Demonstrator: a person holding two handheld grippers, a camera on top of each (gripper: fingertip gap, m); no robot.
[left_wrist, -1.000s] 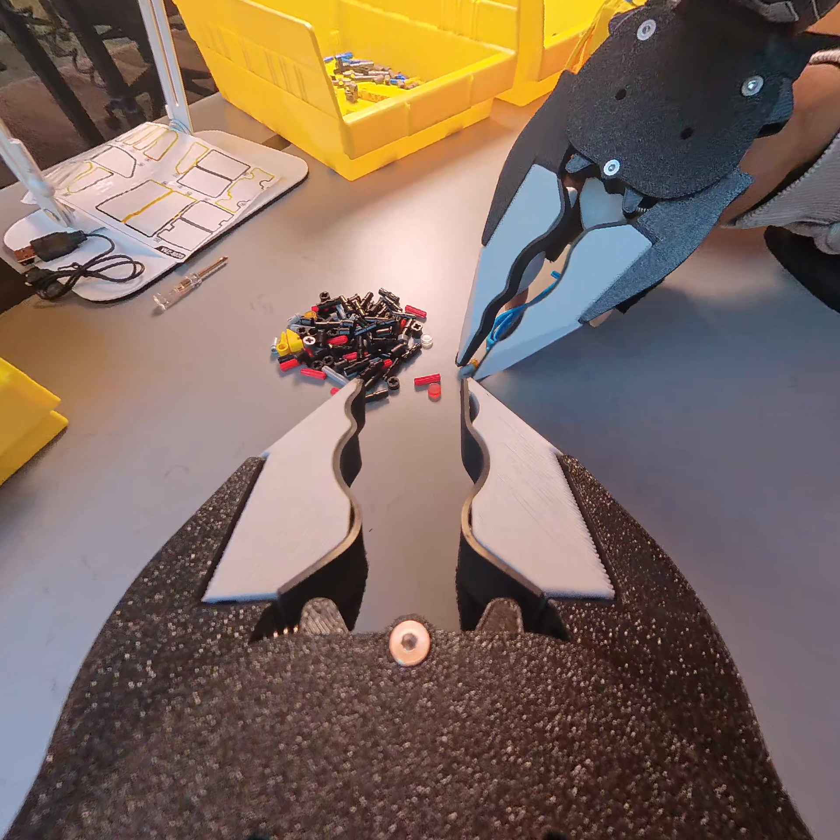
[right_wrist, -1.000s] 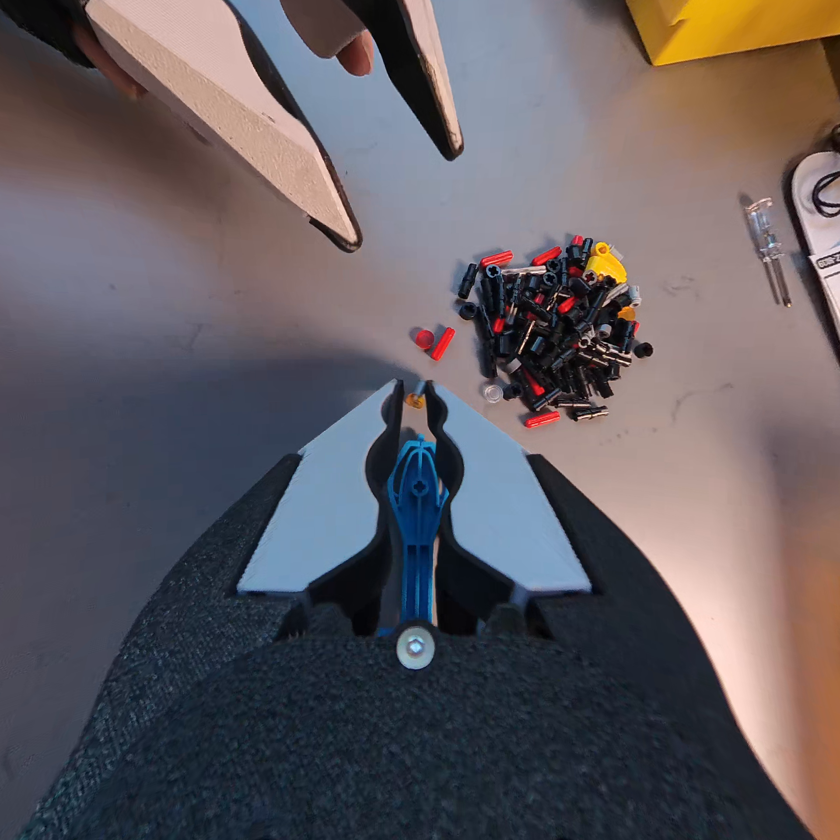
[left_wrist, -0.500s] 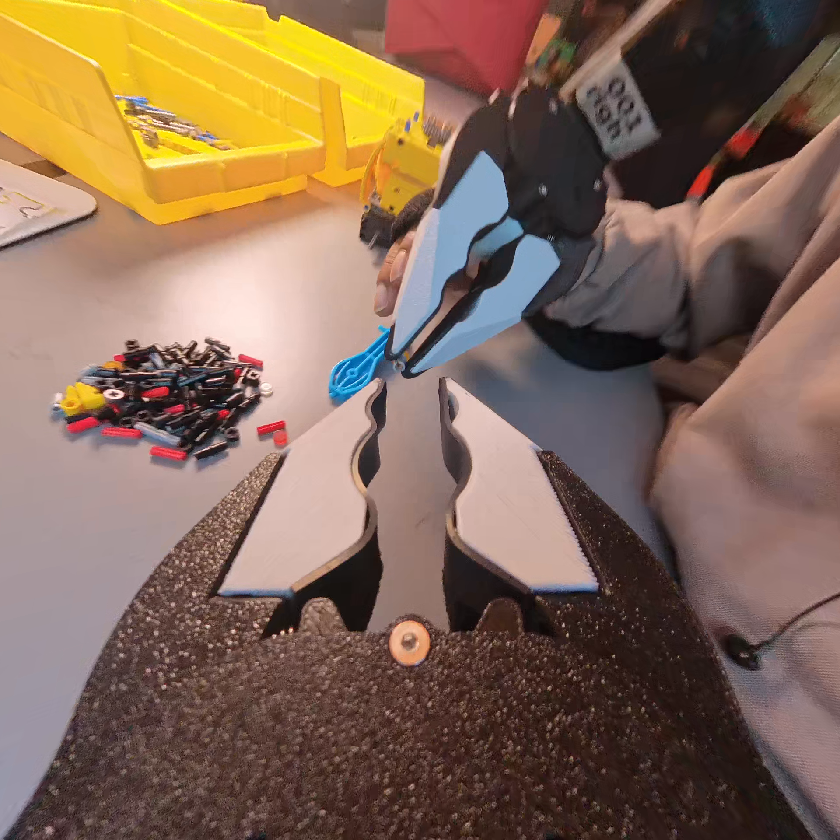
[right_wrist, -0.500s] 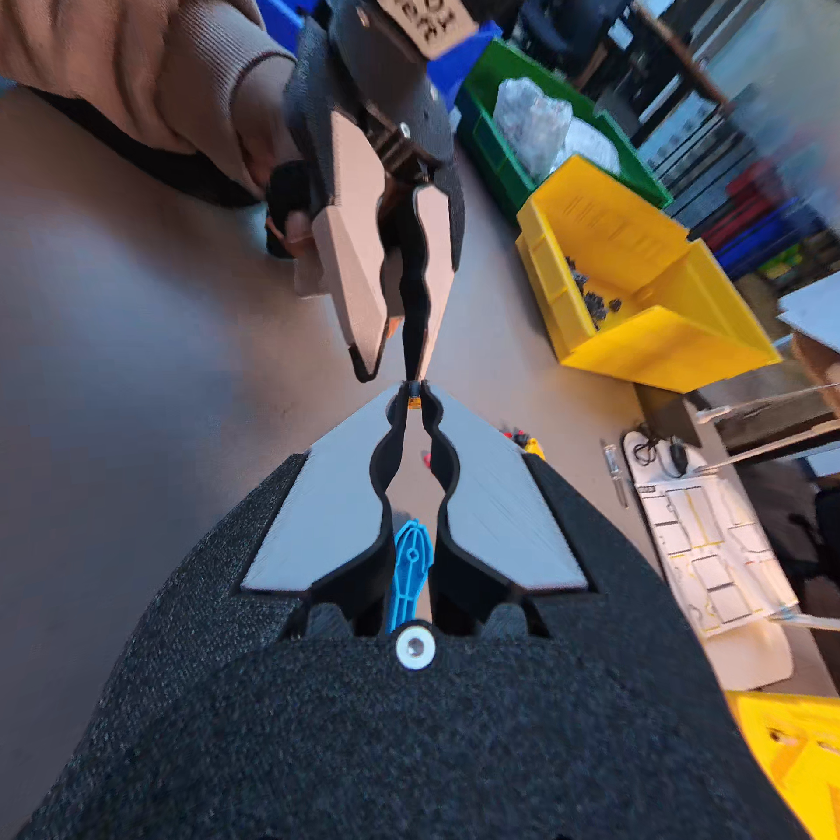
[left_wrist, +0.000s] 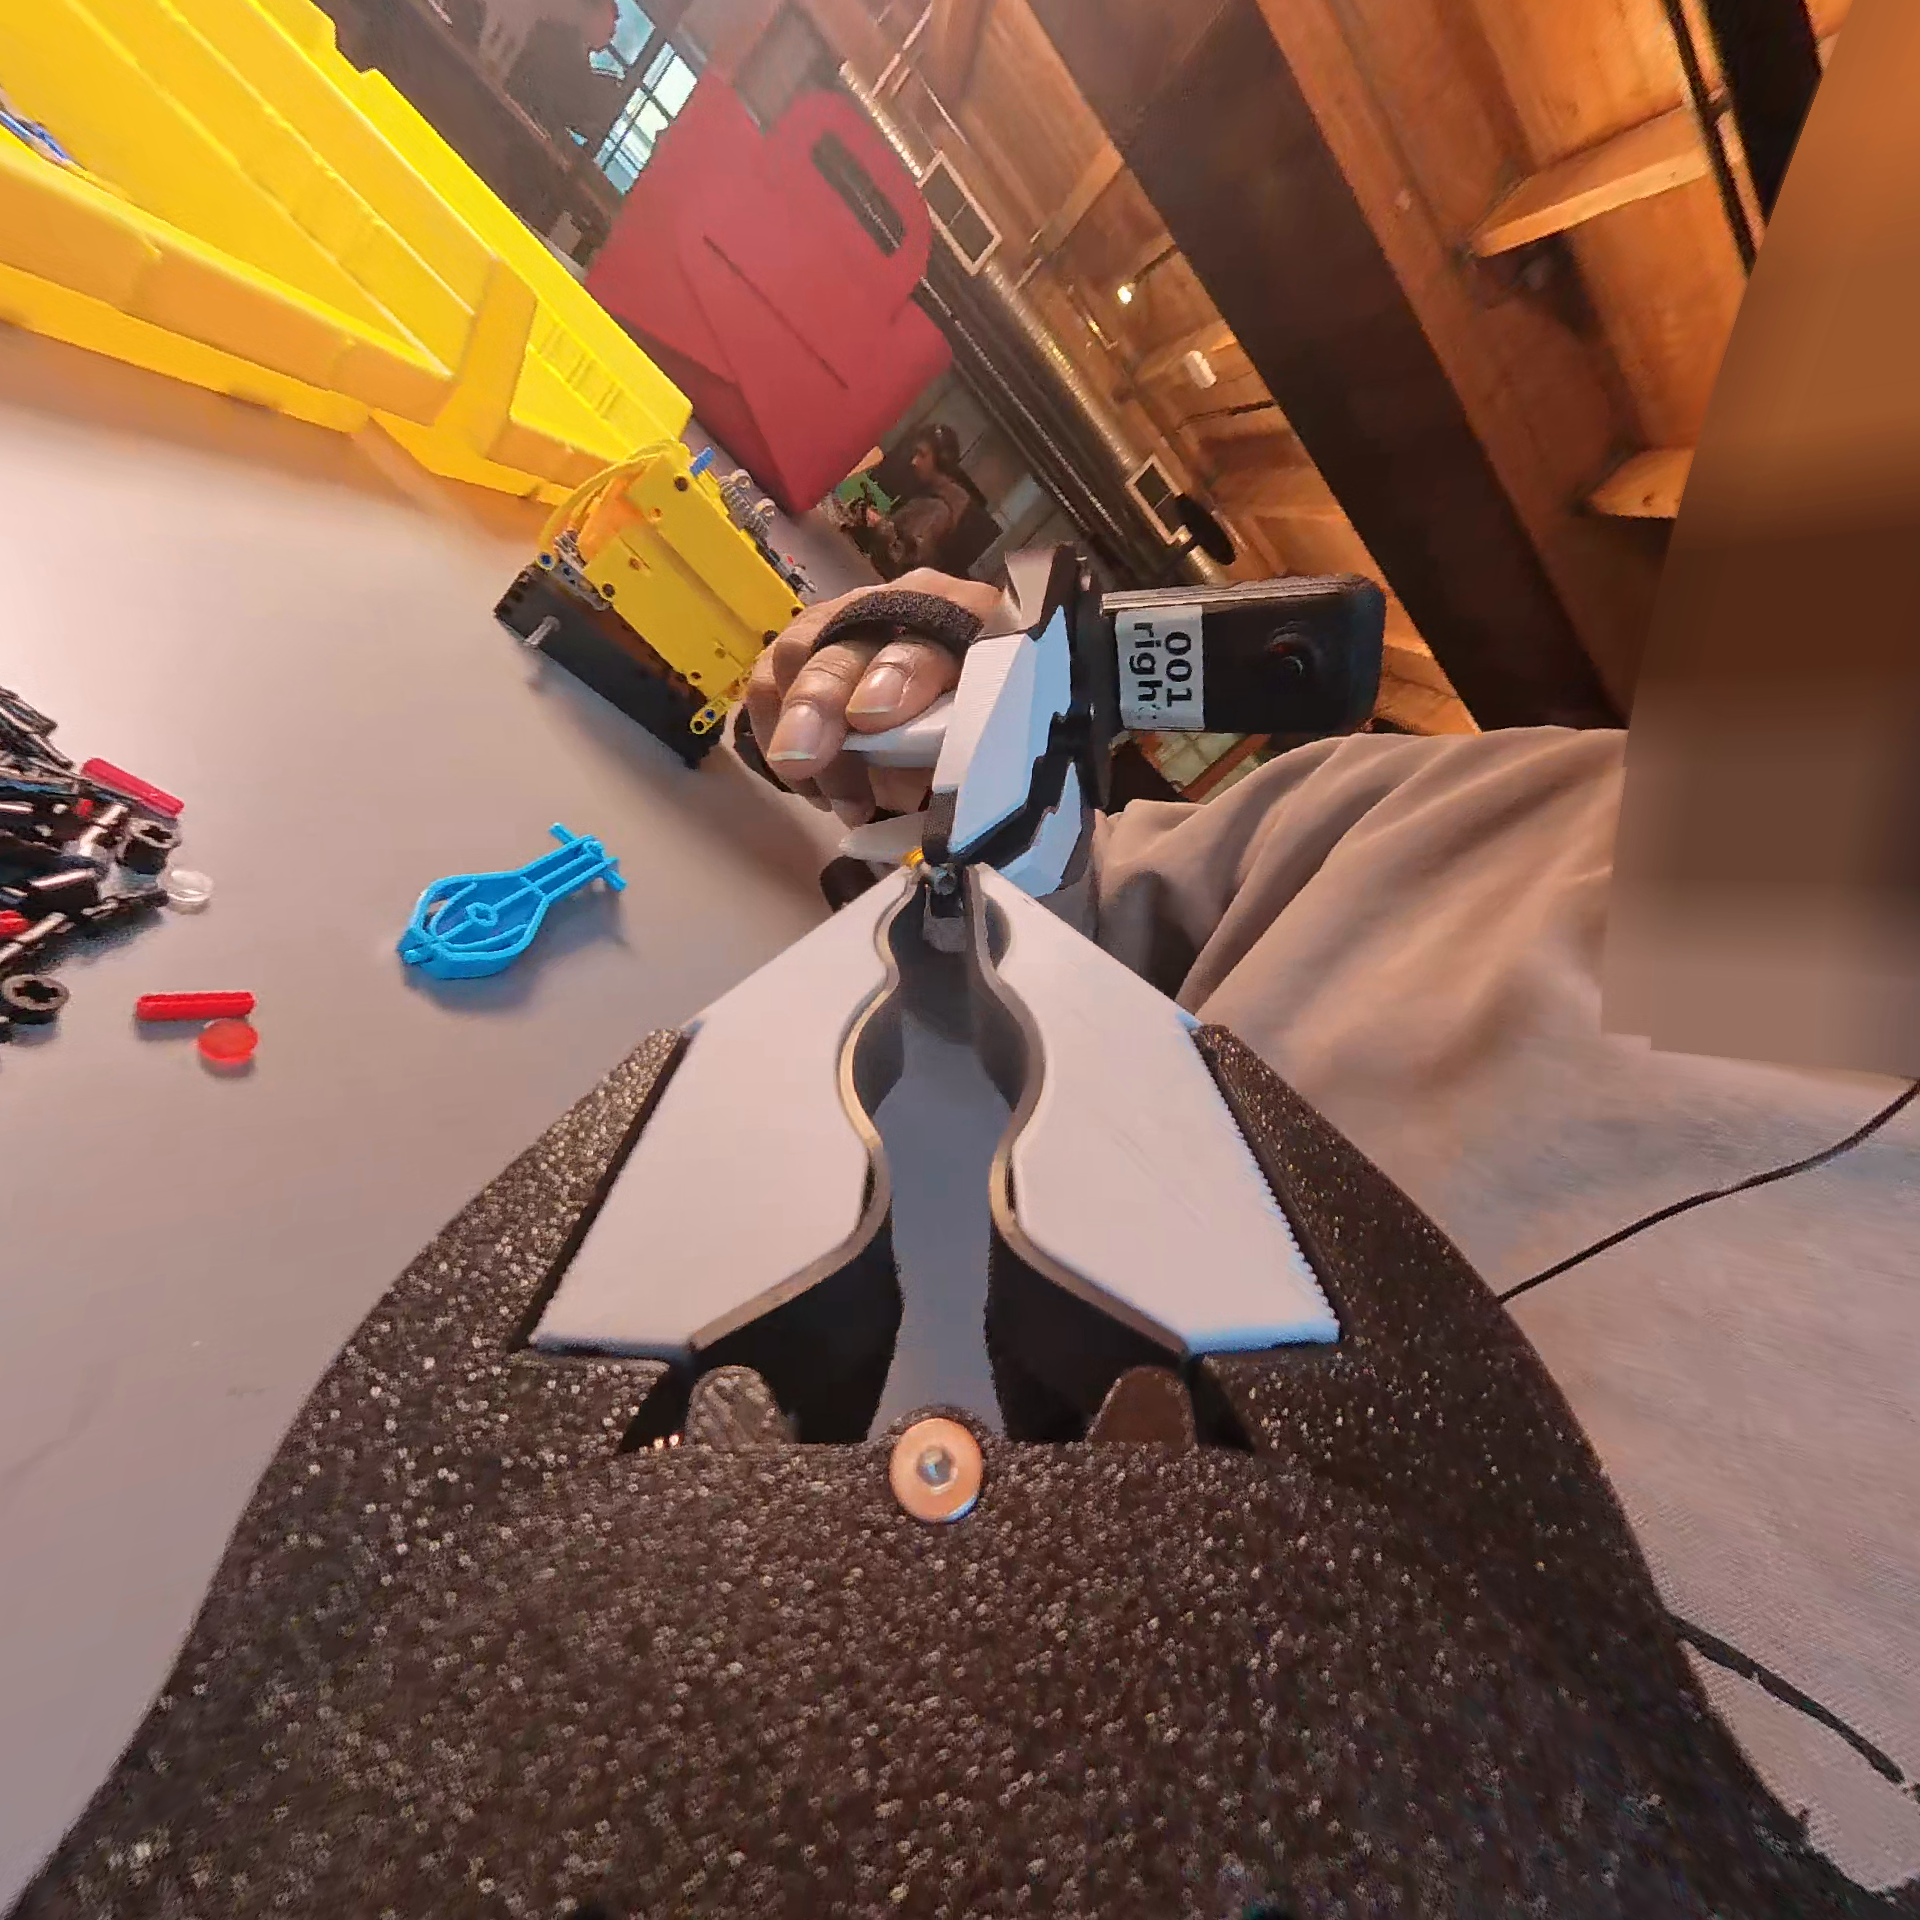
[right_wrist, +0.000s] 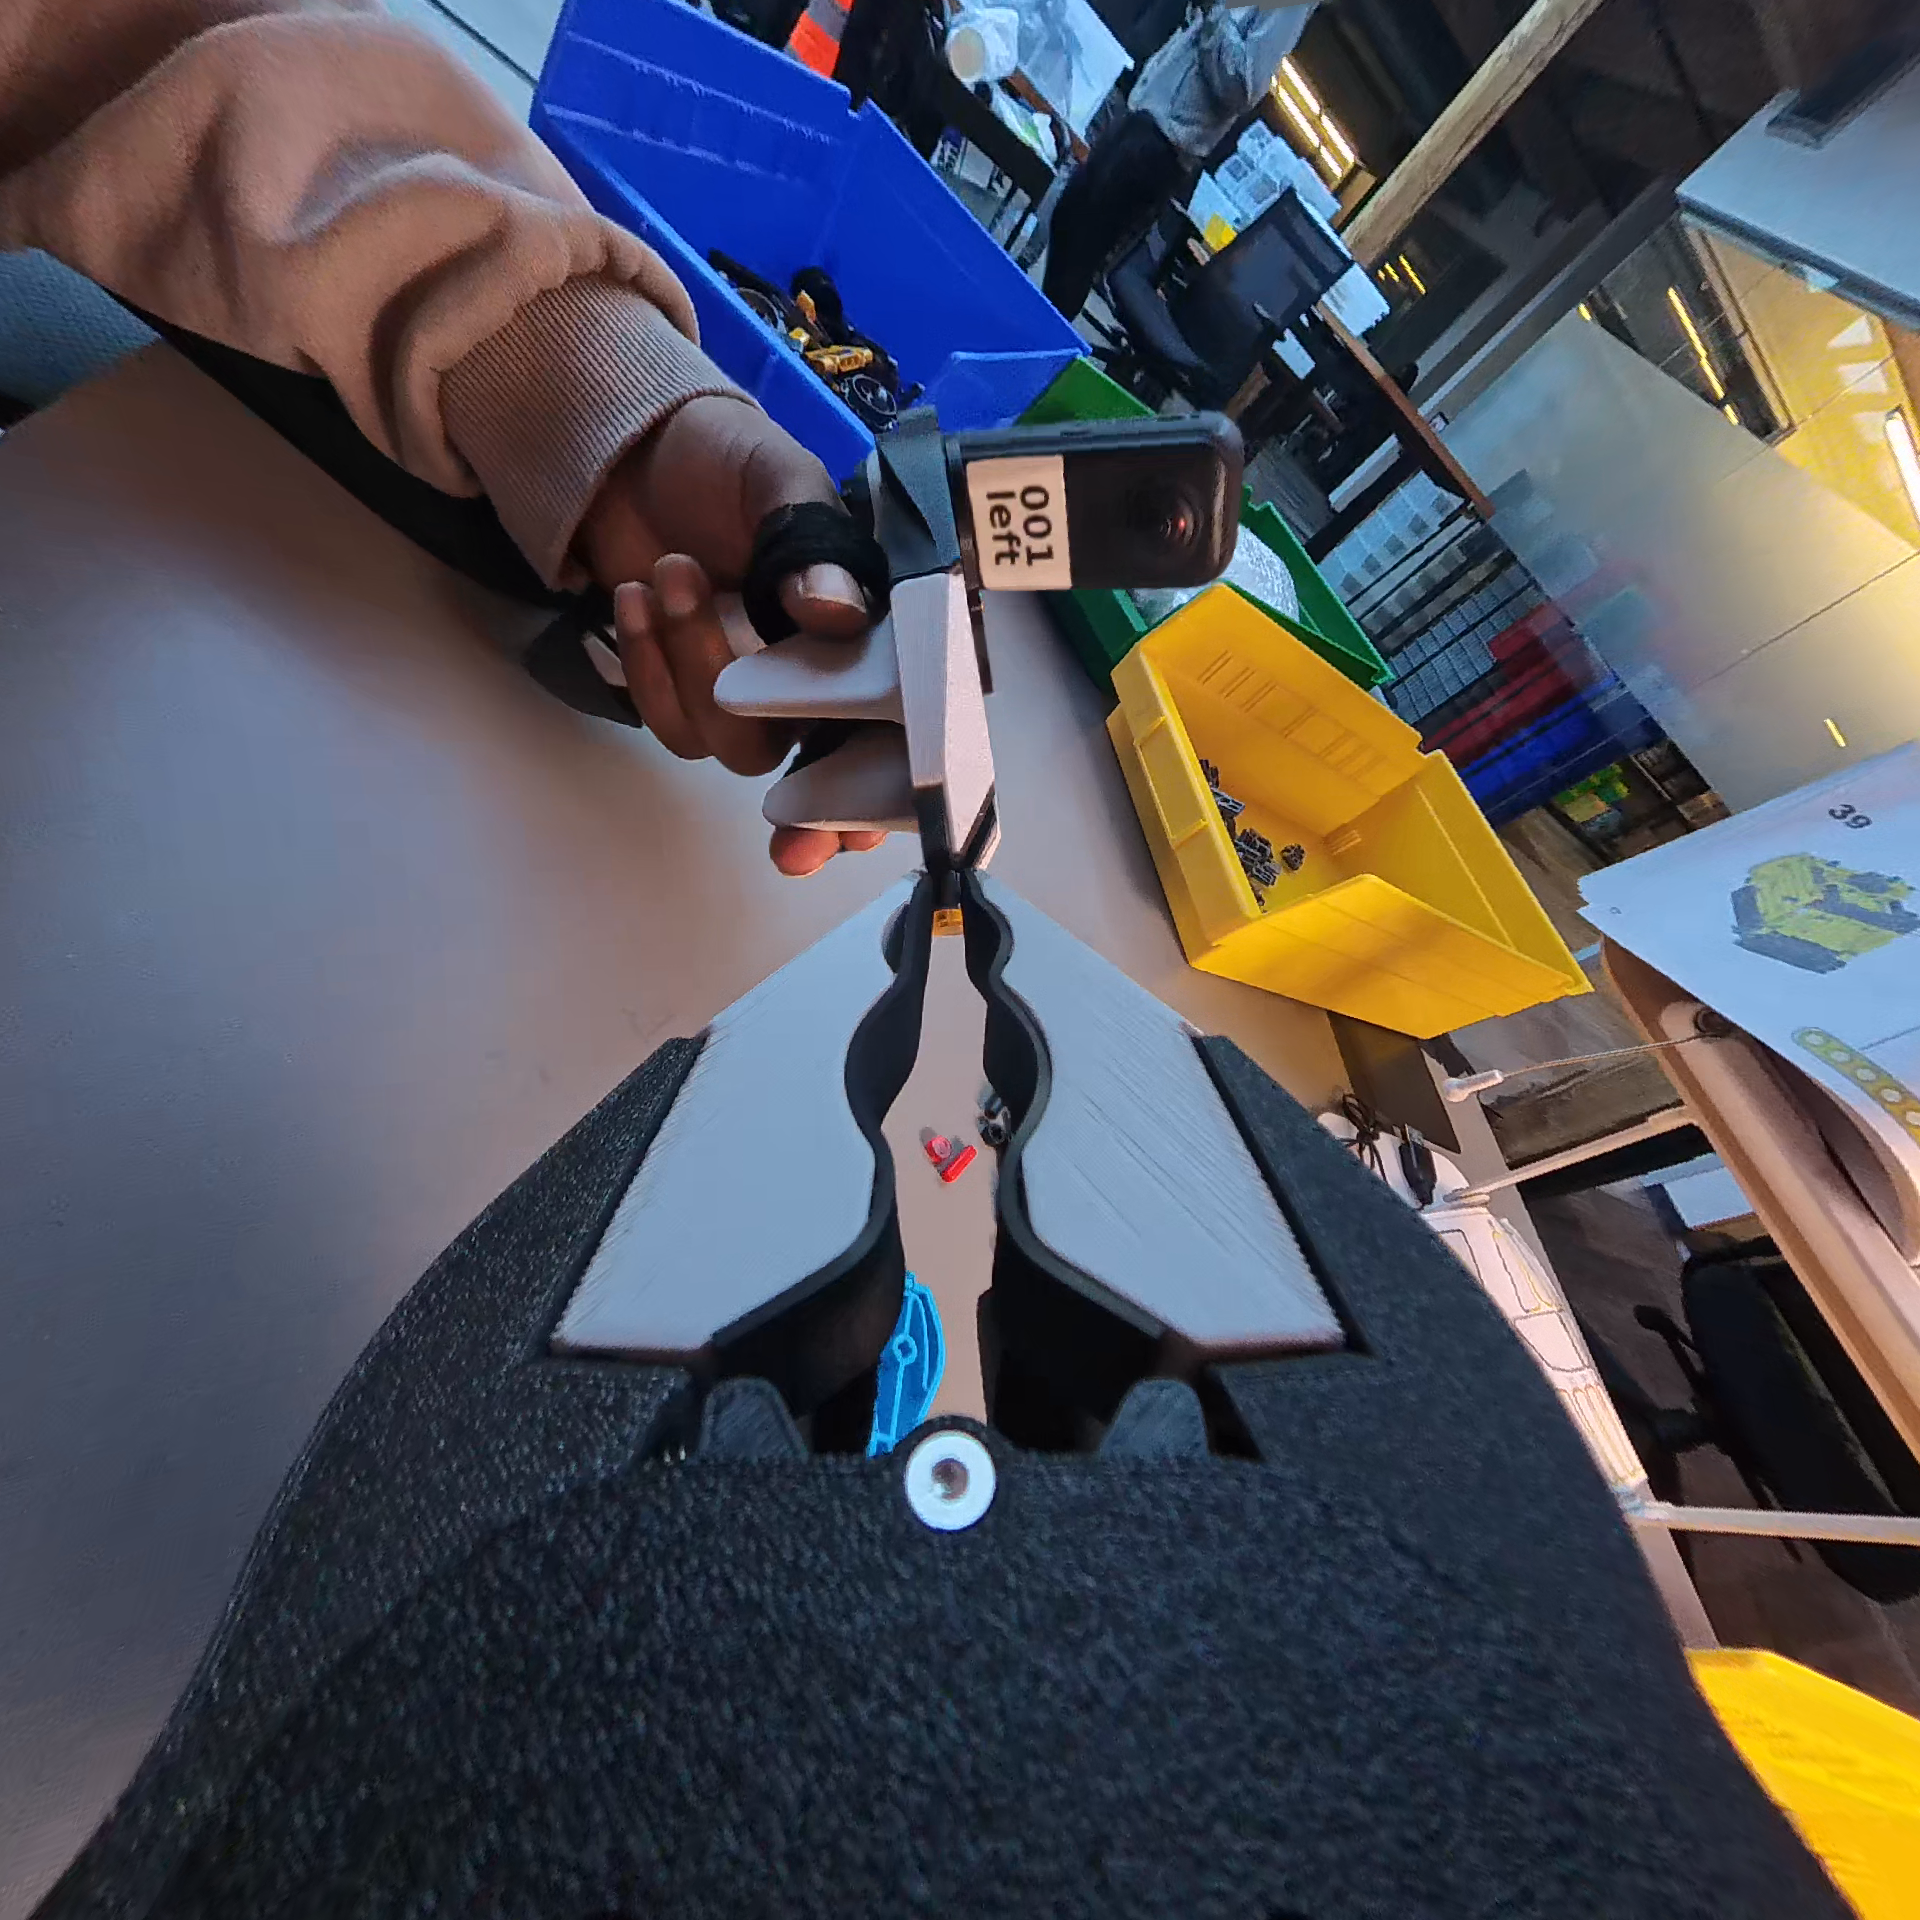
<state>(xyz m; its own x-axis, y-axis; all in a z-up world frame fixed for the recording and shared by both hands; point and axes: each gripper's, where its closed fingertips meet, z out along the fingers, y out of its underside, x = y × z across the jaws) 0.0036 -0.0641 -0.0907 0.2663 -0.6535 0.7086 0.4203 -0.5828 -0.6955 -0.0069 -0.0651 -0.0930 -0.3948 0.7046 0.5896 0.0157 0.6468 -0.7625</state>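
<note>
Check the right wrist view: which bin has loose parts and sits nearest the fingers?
The yellow bin, tilted open, with a few small dark parts inside. The blue bin also holds parts but sits farther back, behind the hand.

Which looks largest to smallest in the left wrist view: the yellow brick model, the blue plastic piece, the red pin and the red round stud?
1. yellow brick model
2. blue plastic piece
3. red pin
4. red round stud

The model stands farther off, so its lead is safe.
</note>
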